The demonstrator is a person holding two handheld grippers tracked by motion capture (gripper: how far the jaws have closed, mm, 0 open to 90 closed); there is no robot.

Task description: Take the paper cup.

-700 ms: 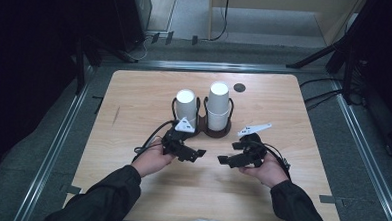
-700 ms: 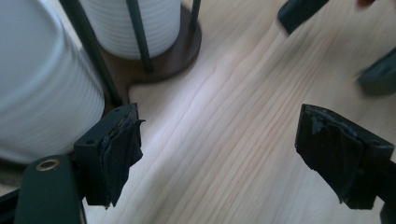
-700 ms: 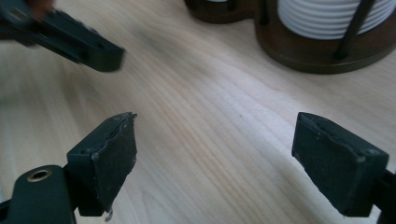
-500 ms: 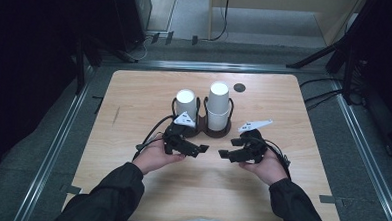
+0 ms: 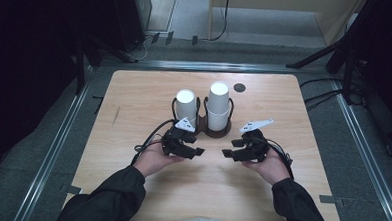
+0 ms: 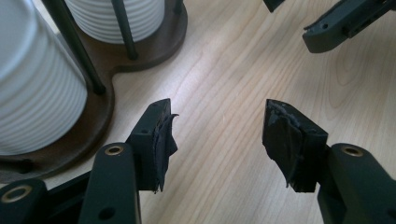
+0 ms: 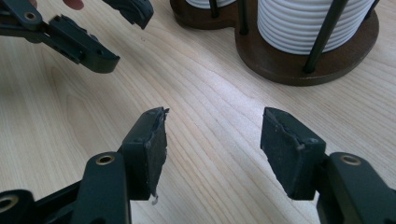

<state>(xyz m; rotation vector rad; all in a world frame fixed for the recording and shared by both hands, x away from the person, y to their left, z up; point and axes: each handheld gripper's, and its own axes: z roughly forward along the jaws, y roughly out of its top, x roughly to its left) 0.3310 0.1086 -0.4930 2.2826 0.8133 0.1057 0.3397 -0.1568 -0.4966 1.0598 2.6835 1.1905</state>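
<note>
The table (image 5: 150,88) was a pale wooden top with rounded corners, brightly lit against a dim room, and it sat inside a metal rail frame (image 5: 57,144) on grey carpeted floor (image 5: 362,148). Beyond its far edge stood a dark cabinet (image 5: 130,12) at the left and a light wooden piece of furniture (image 5: 283,4) at the right, with black cables (image 5: 223,21) trailing across the floor between them. Dark stand legs (image 5: 319,56) slanted in from the right, and the left side lay in deep shadow.
</note>
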